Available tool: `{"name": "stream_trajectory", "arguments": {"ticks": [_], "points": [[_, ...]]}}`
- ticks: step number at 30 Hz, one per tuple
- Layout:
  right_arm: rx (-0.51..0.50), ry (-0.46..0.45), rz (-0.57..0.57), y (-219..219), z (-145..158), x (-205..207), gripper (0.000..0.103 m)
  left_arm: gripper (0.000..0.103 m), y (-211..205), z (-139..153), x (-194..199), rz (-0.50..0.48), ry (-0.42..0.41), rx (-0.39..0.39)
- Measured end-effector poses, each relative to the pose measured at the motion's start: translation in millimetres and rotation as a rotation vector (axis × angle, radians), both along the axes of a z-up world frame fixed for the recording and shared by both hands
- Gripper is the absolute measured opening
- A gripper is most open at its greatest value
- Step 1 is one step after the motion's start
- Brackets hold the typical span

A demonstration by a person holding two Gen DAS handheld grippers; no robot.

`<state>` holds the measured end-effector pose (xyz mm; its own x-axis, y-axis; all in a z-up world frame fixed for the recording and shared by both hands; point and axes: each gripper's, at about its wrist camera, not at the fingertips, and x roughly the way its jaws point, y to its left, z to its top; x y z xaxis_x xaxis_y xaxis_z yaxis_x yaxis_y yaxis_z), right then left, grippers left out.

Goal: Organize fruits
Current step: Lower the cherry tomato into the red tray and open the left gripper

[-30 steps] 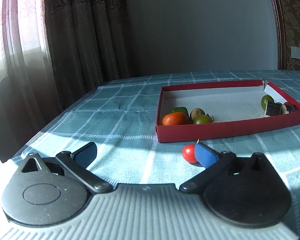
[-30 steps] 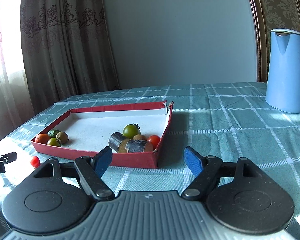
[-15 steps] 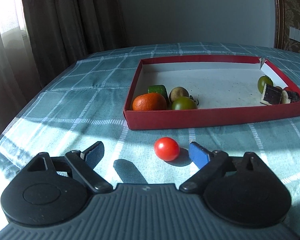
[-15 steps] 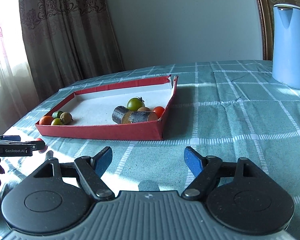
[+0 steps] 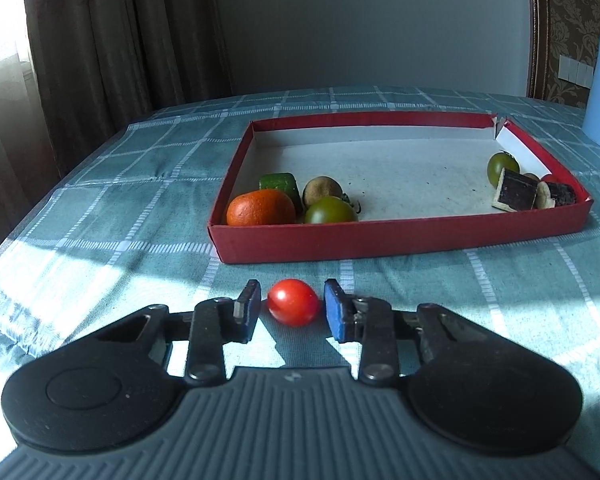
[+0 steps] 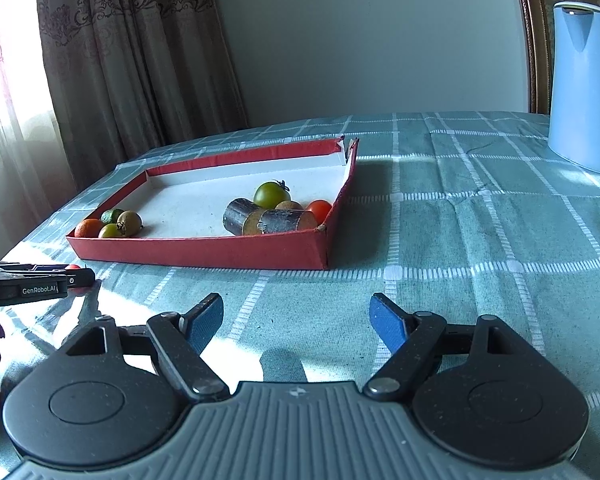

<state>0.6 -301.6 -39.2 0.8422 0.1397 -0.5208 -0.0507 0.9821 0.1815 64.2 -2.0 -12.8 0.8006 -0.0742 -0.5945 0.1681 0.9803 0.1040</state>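
Observation:
A red cherry tomato (image 5: 293,301) lies on the checked tablecloth just in front of the red box (image 5: 400,236). My left gripper (image 5: 292,307) has its jaws on either side of the tomato, with small gaps left, so it is open. The box holds an orange (image 5: 260,208), green tomatoes (image 5: 329,210), a brown fruit and dark sugarcane pieces (image 5: 516,190). My right gripper (image 6: 296,316) is open and empty over the cloth, in front of the box (image 6: 204,246). The left gripper (image 6: 32,278) shows at the left edge of the right wrist view.
A tall blue kettle (image 6: 584,88) stands at the back right of the table. Curtains (image 6: 120,60) hang behind the table's far left edge. The table edge runs close on the left (image 5: 4,248).
My left gripper has moved forward and narrowed its jaws around the red tomato, which was beside the right finger before. The right gripper has shifted slightly and stays open.

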Motion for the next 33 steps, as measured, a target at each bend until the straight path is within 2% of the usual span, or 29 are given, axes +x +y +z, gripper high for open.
{"name": "stream_trajectory", "arguments": {"ticks": [2, 12, 22, 26, 33], "points": [[0.005, 0.007, 0.001, -1, -1, 1, 0.08, 0.026, 0, 0, 0, 0.004, -0.002, 0.004], [0.057, 0.026, 0.008, -2, -3, 6, 0.08, 0.025, 6, 2, -5, 0.033, -0.029, -0.009], [0.068, 0.027, 0.008, 2, -3, 10, 0.081, 0.025, 5, 27, -21, 0.052, -0.17, -0.031], [0.061, 0.027, 0.007, 2, -3, 10, 0.081, 0.025, -6, 37, -15, 0.056, -0.194, -0.027], [0.058, 0.028, 0.007, 3, -3, 10, 0.081, 0.025, -42, 42, 4, 0.034, -0.173, -0.032]]}}
